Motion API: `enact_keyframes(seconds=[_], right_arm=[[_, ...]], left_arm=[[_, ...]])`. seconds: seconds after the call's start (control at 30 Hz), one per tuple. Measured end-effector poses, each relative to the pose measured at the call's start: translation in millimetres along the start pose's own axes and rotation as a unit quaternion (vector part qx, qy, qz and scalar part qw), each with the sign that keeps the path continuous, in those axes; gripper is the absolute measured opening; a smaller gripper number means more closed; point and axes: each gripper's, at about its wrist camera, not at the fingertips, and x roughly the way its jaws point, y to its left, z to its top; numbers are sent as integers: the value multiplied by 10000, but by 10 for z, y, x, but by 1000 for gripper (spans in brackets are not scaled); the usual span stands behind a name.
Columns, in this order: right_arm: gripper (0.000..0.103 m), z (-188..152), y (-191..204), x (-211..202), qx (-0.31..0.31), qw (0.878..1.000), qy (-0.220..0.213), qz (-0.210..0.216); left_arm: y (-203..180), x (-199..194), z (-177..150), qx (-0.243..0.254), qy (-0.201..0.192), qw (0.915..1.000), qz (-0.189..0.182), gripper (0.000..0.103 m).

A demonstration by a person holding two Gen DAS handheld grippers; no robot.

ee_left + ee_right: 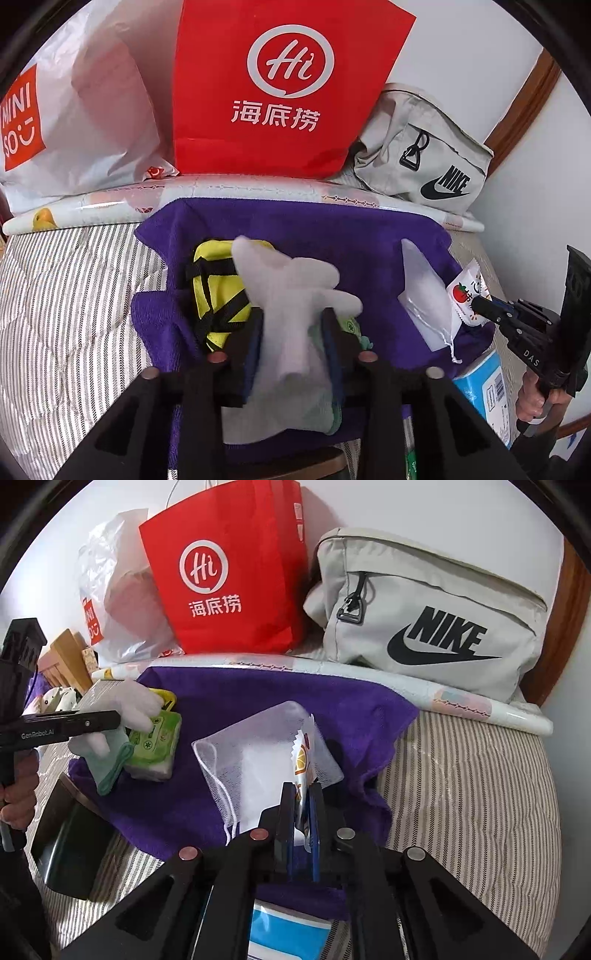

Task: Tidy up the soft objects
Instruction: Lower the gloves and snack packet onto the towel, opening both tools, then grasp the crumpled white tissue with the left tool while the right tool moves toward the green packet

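A white glove [291, 295] with a teal cuff lies between the fingers of my left gripper [293, 325], over a green tissue pack [155, 746] on the purple towel [295, 225]. The jaws stand a little apart and the glove sits loosely between the pads. A yellow pouch [214, 284] with black straps lies just left of it. My right gripper [301, 790] is shut on a small fruit-print sachet [301, 764] above a white mesh drawstring pouch [255, 753]. In the left wrist view the right gripper [478, 301] is at the right, pinching the sachet [461, 295].
Against the back wall stand a white Miniso bag [74, 122], a red paper bag [280, 85] and a grey Nike bag [432, 616]. A rolled printed sheet [258, 188] lies in front of them. A blue-and-white pack [487, 387] and a dark flat object [70, 834] lie at the near edges of the striped bedcover [472, 775].
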Motion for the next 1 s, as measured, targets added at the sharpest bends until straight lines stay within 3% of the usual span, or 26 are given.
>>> enact_keyframes(seconds=[0.1, 0.23, 0.33, 0.47, 0.77, 0.87, 1.0], right_arm=[[18, -4, 27, -20, -30, 9999, -3, 129], [39, 3, 56, -47, -5, 9996, -17, 297], [51, 9, 99, -80, -41, 9993, -44, 363], [59, 20, 164, -153, -98, 9988, -72, 474], [66, 27, 310, -519, -88, 9985, -320, 438], [74, -5, 376, -695, -104, 9983, -415, 388], [76, -107, 463, -965, -122, 9976, -598, 341]], left_arm=[[4, -25, 2, -3, -21, 10000, 16, 58], [-3, -110, 5, 43, -151, 9998, 93, 69], [8, -177, -5, 42, -224, 9996, 194, 70], [61, -269, -22, -72, -270, 9994, 222, 70], [83, -624, -178, -166, -400, 9987, 254, 70], [88, -803, -285, -199, -468, 9983, 266, 70], [82, -989, -479, -249, -499, 9981, 257, 70]])
